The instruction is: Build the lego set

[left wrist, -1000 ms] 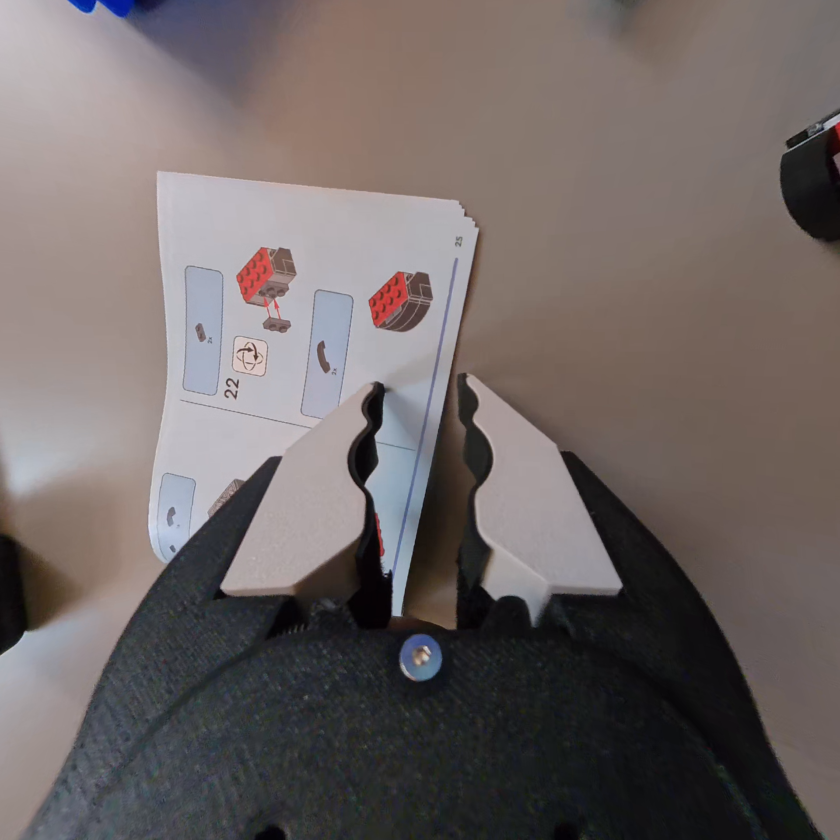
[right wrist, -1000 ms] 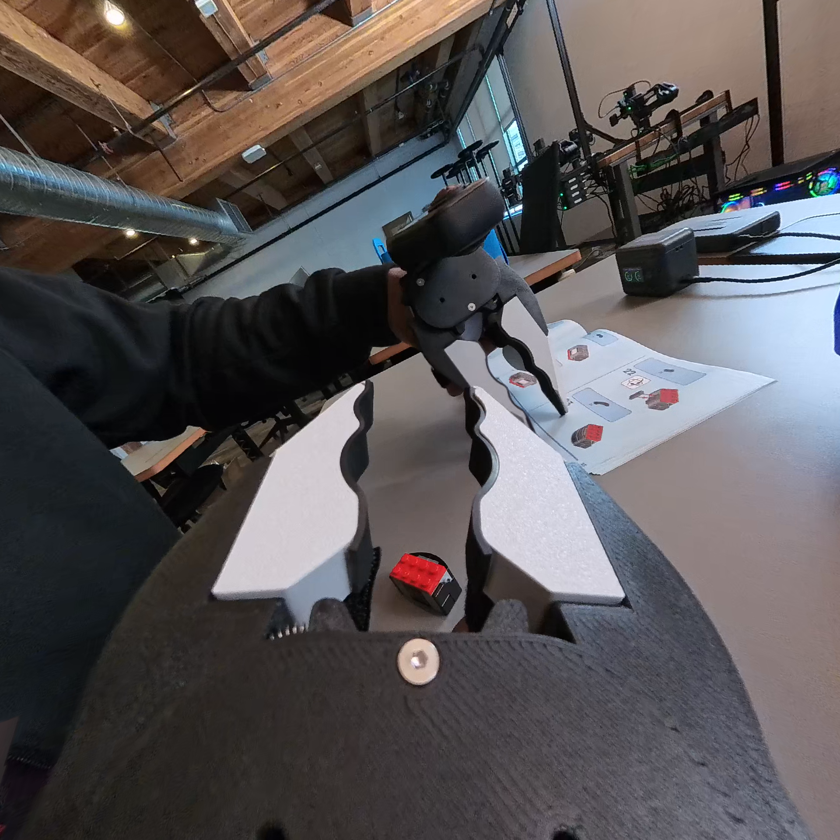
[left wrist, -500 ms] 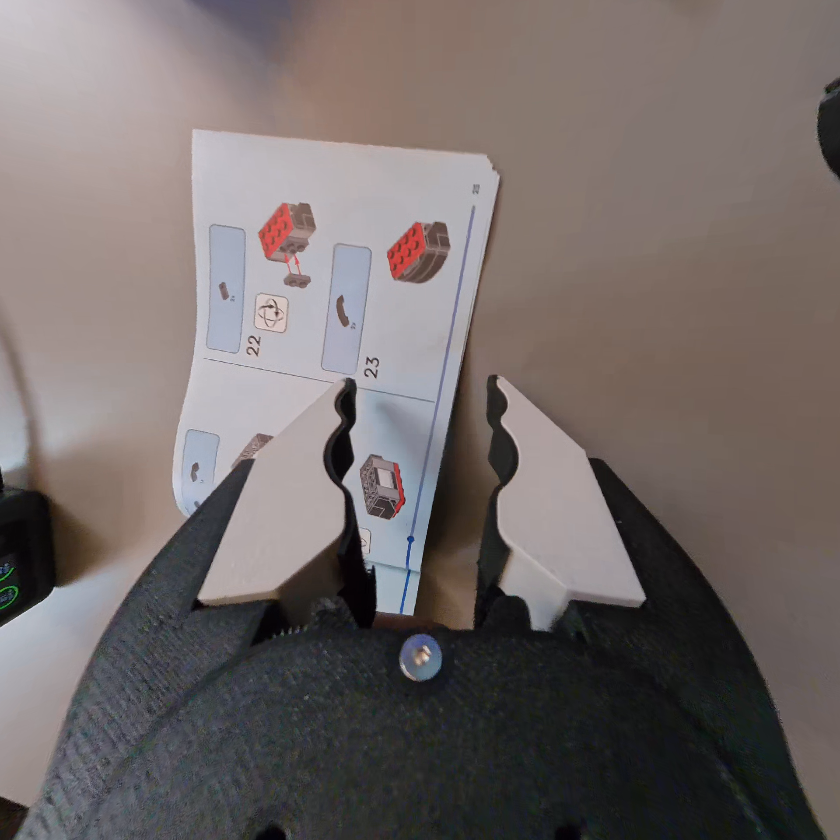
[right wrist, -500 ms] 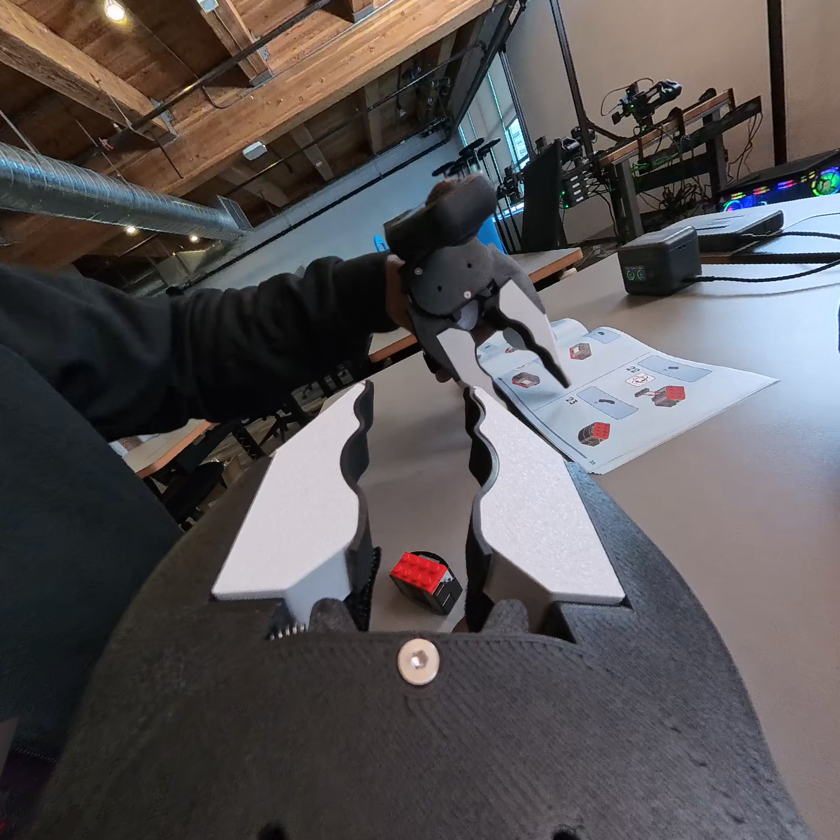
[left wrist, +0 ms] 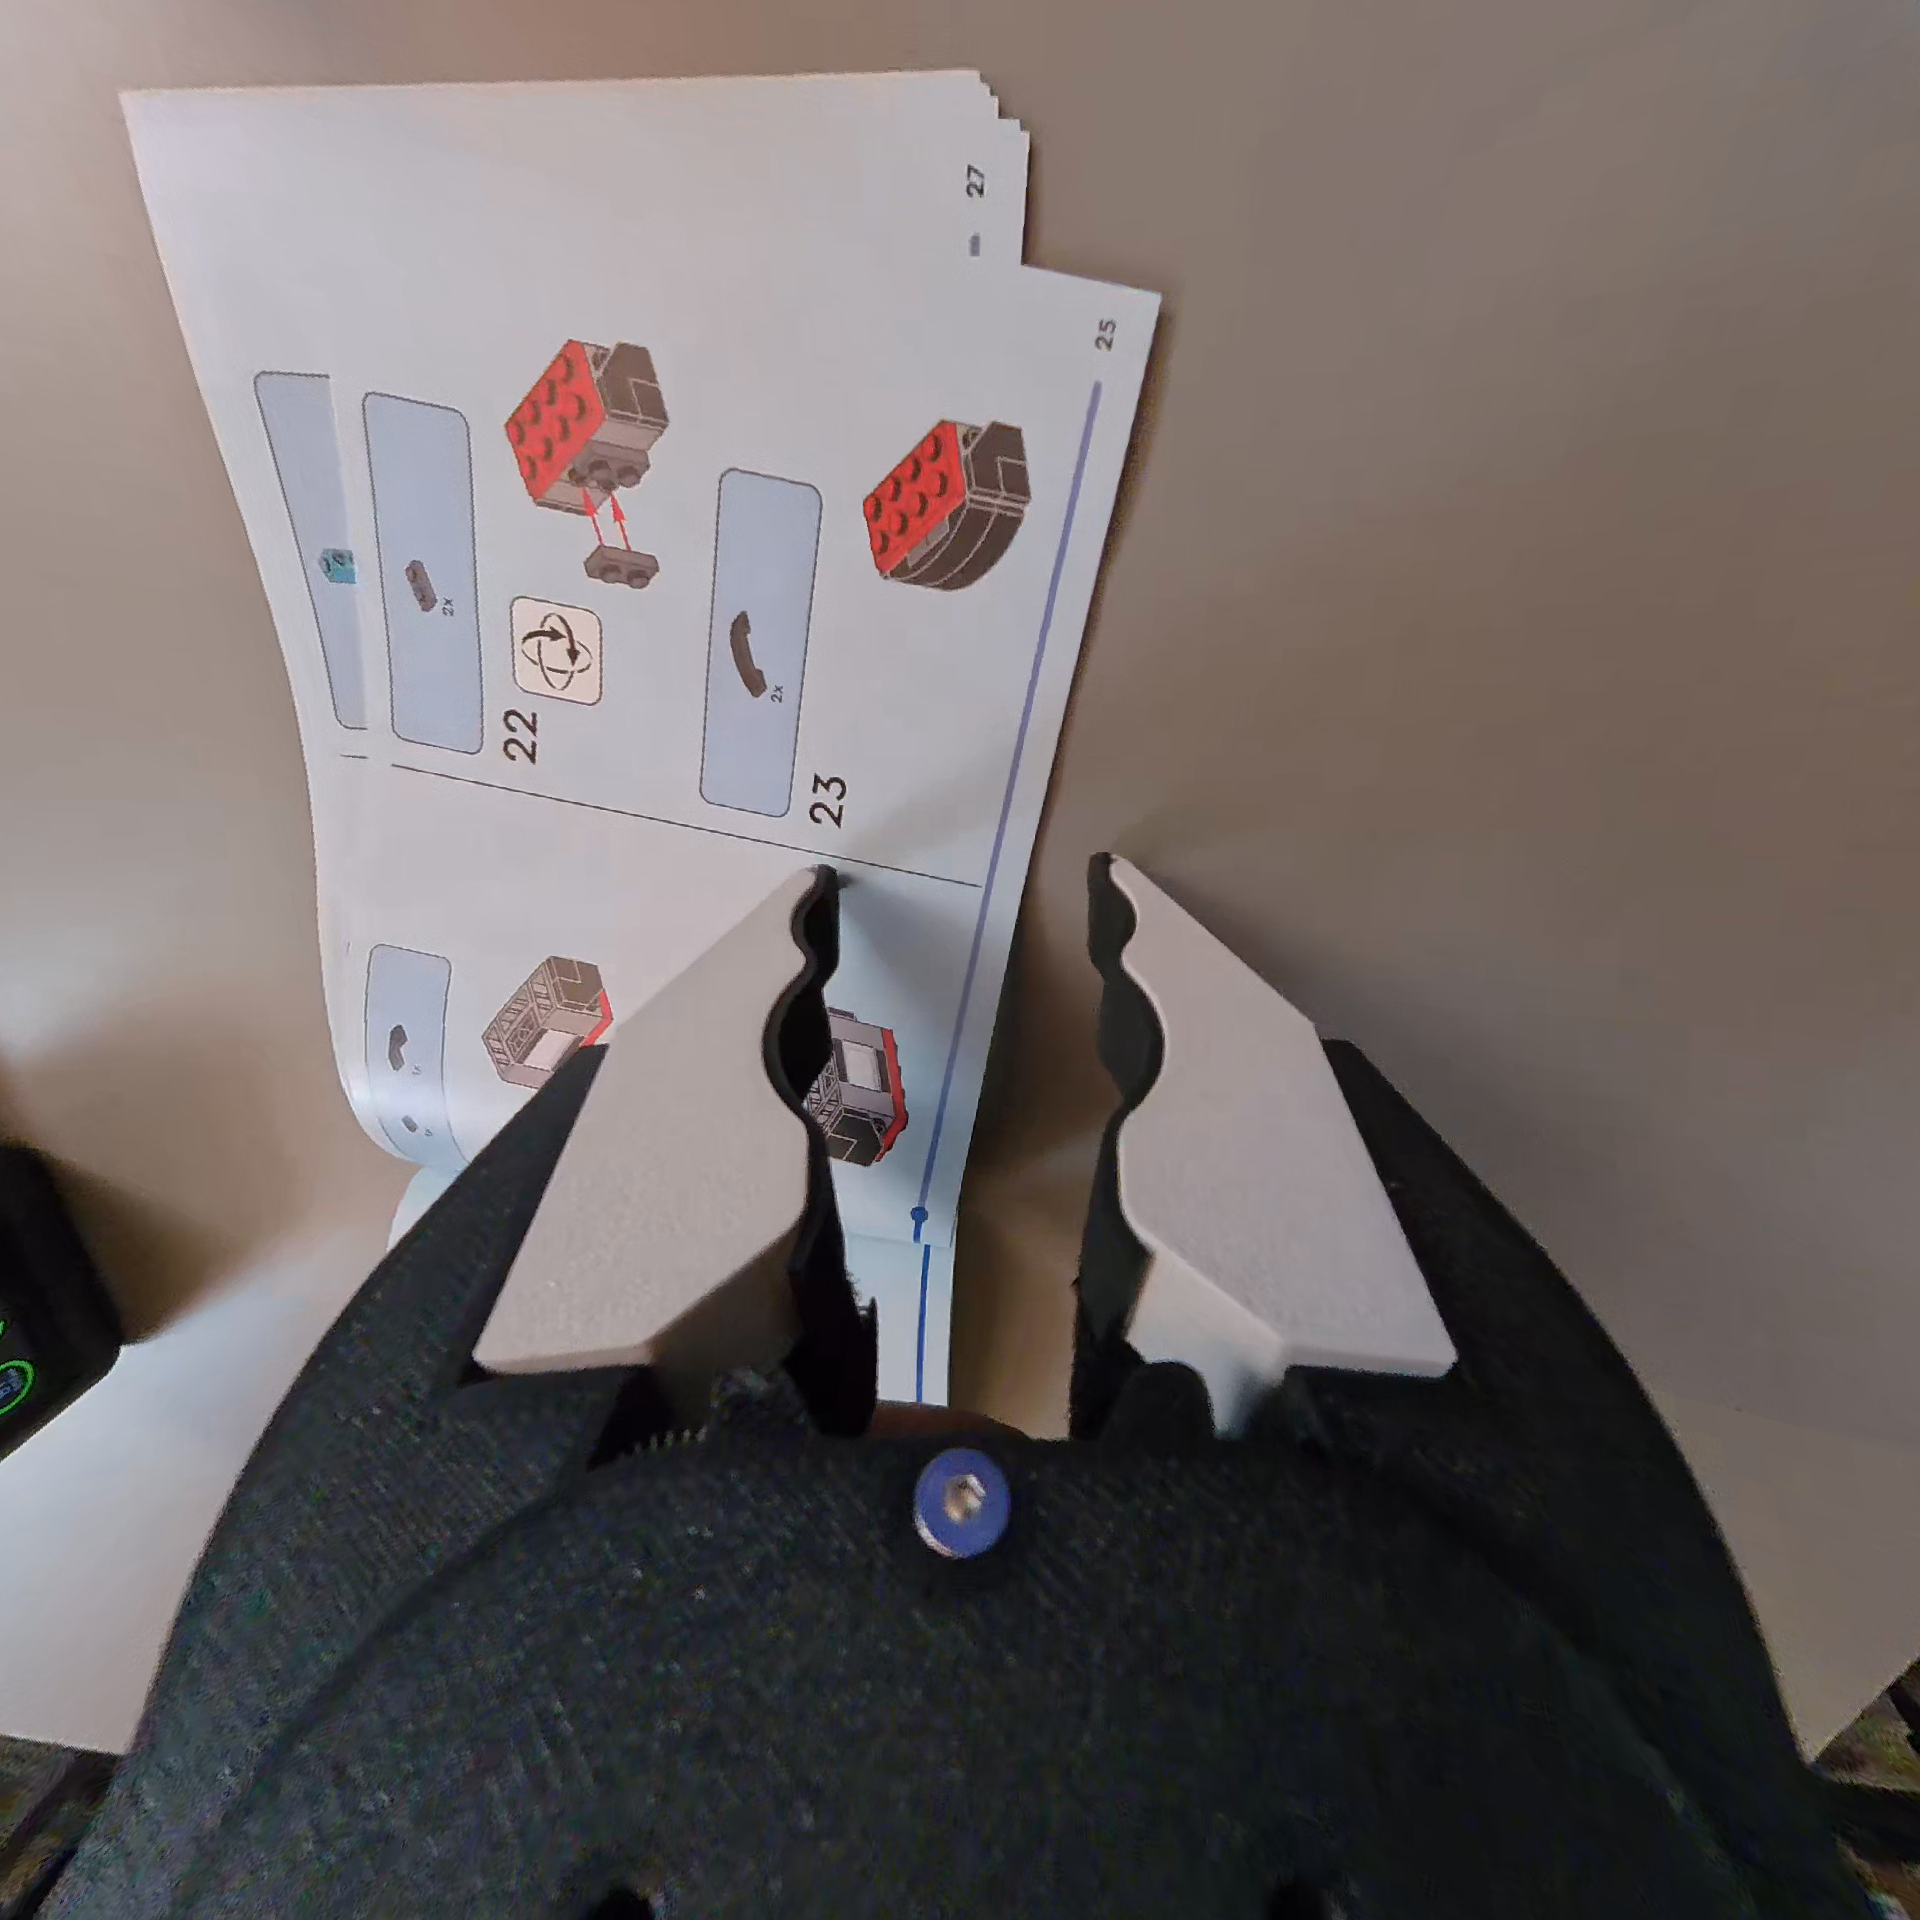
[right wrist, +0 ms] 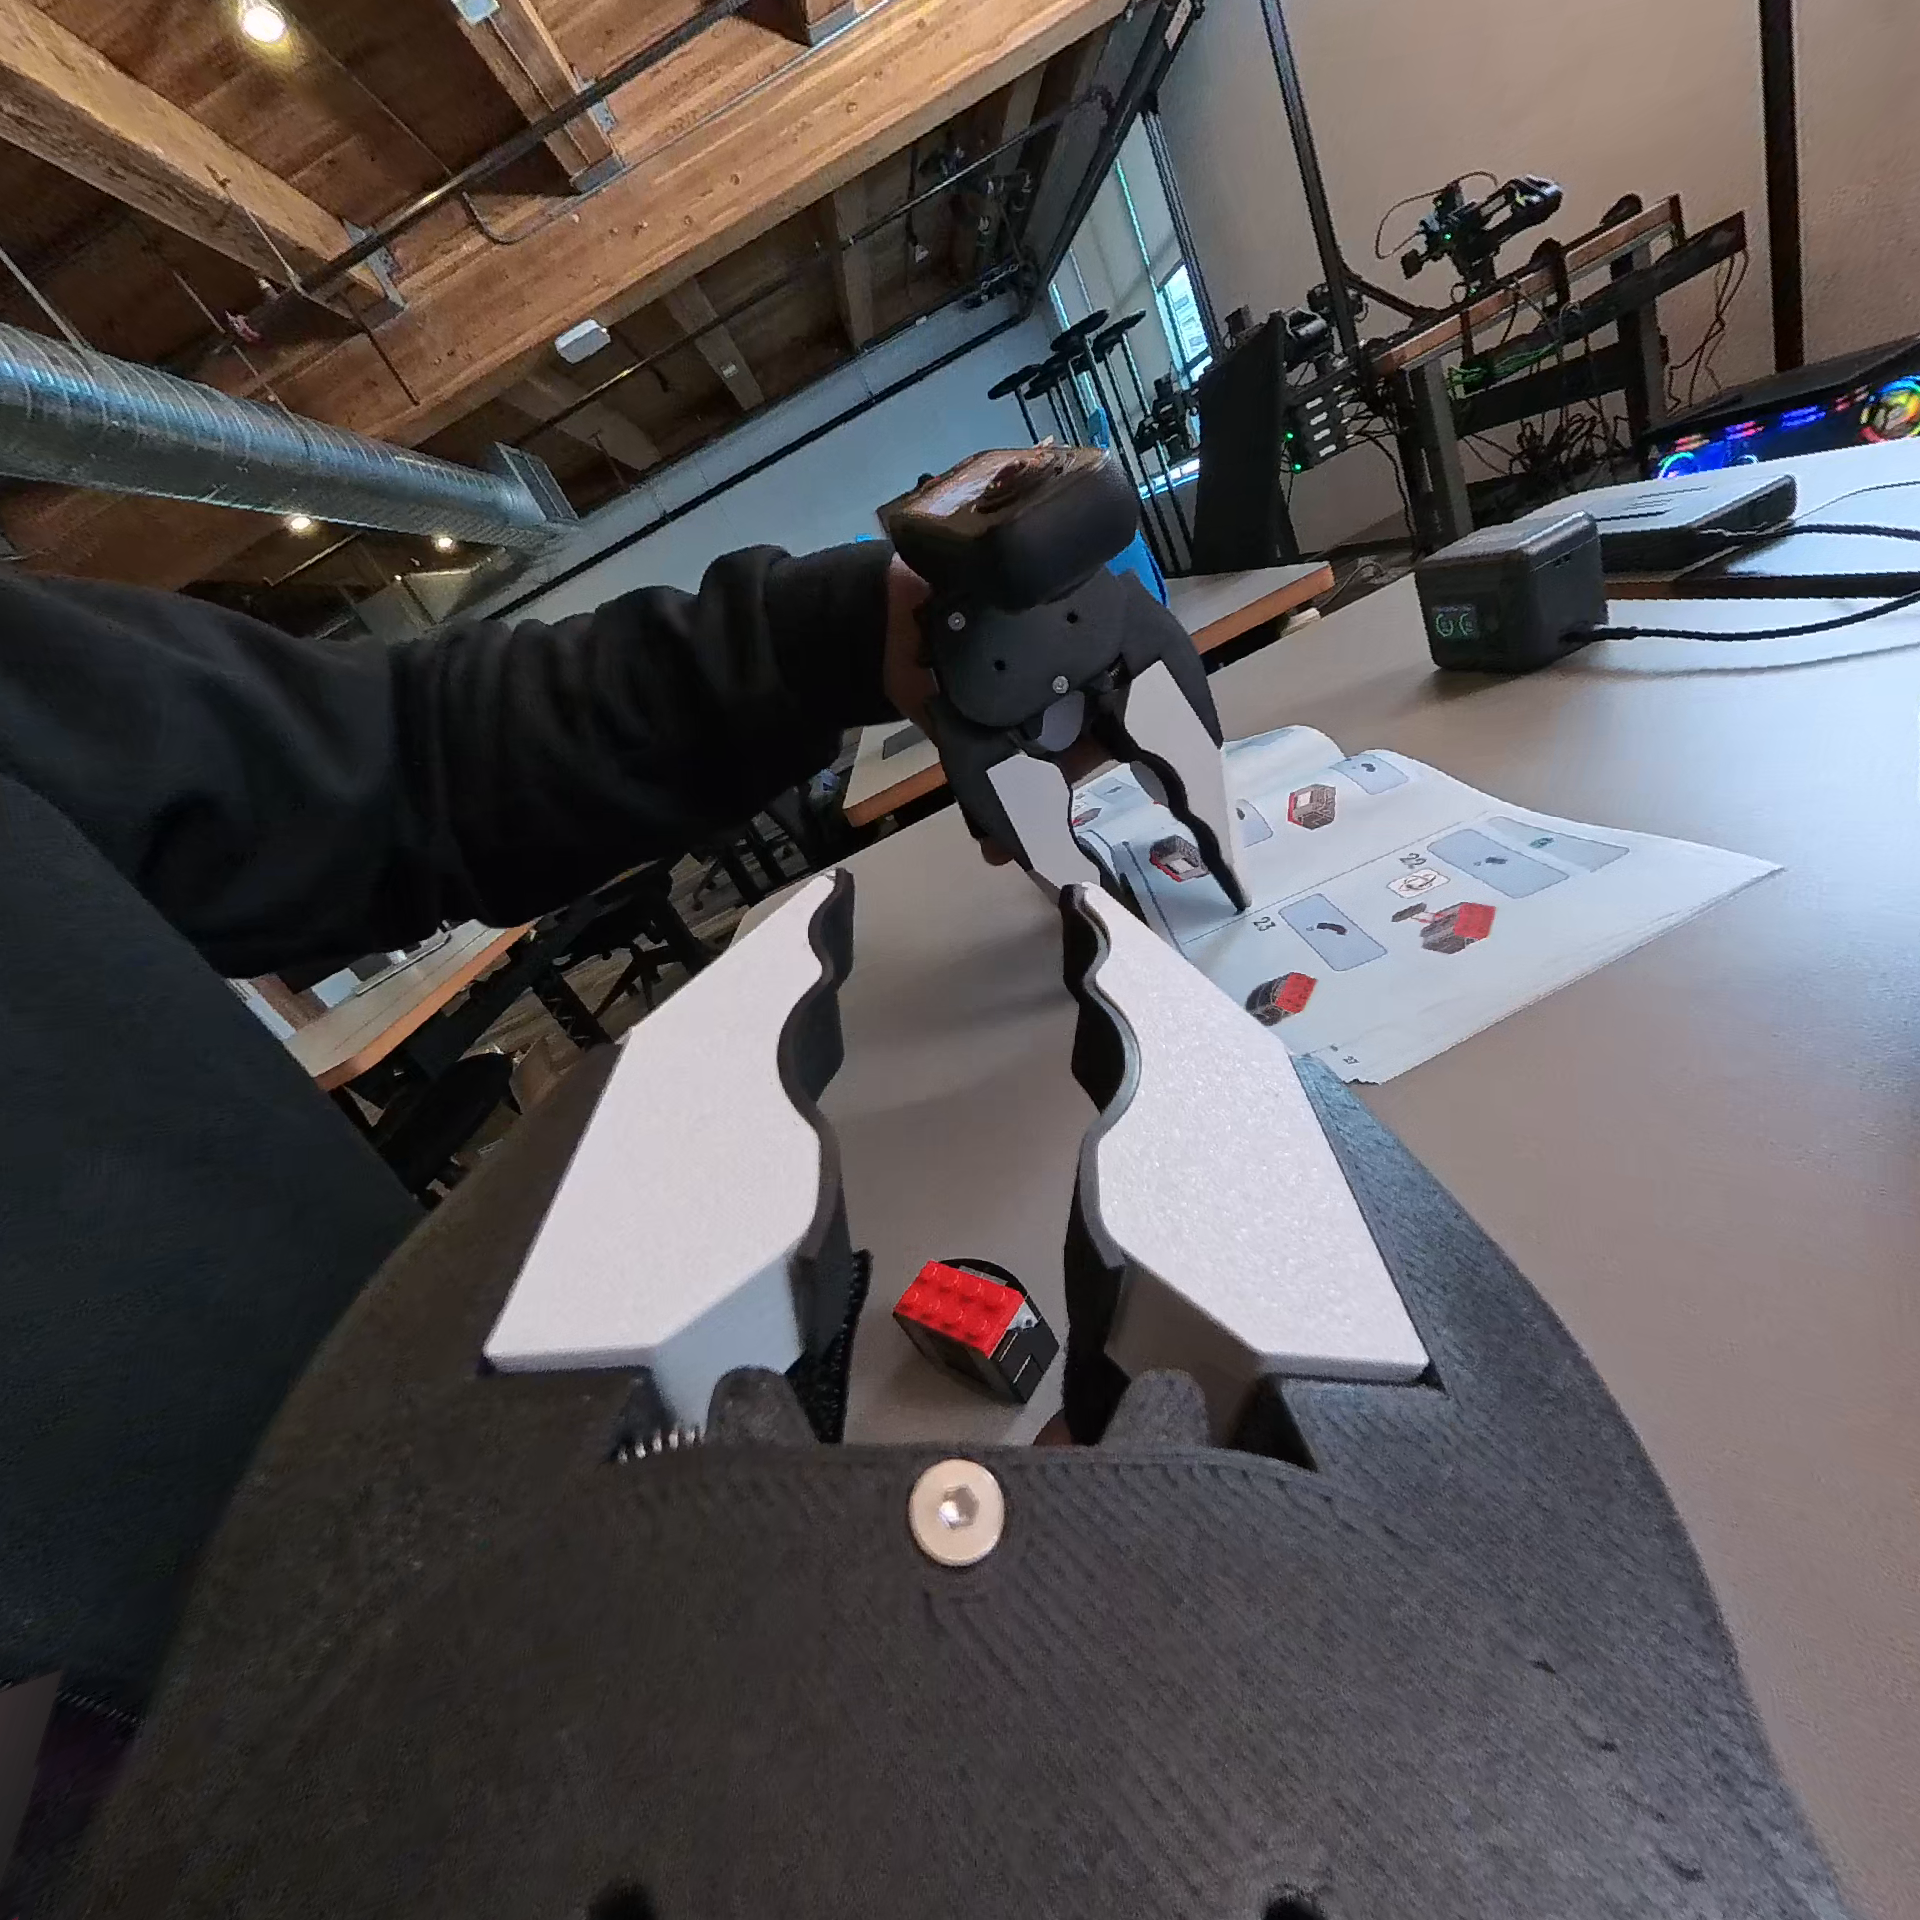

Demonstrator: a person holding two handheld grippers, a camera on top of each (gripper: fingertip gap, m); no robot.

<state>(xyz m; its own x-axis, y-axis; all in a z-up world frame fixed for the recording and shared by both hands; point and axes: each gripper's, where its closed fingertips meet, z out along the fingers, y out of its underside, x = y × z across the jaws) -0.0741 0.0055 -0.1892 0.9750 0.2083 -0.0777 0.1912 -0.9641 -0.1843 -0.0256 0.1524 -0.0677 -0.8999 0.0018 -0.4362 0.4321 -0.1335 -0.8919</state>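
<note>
Roughly mid-build, judging by how things lie. Left to right in the left wrist view: a black power pack (left wrist: pixel 42 1299) sits at the 9 o'clock edge, then the instruction booklet (left wrist: pixel 623 260) lies open on the table (left wrist: pixel 1507 520), its top page curled and slid askew so the sheet beneath shows along the top and left. Left gripper (left wrist: pixel 961 873) hovers over the page's lower right corner, jaws well apart, gripping nothing; one fingertip (left wrist: pixel 821 883) looks to be touching the paper, probably to turn or flatten the page, though contact is not certain.

Right wrist view, left to right: a dark sleeve (right wrist: pixel 468 748) reaches in from 9 o'clock. Right gripper (right wrist: pixel 956 894) is held over bare table, jaws wide, empty. The small red and black lego subassembly (right wrist: pixel 977 1330) sits on the table low between its fingers, at 6 o'clock, untouched by either finger.

That assembly looks like the red-and-dark block printed on the open page, so those steps seem done. More pages lie under the open one, so a good share of the build likely remains. No loose bricks in view.
</note>
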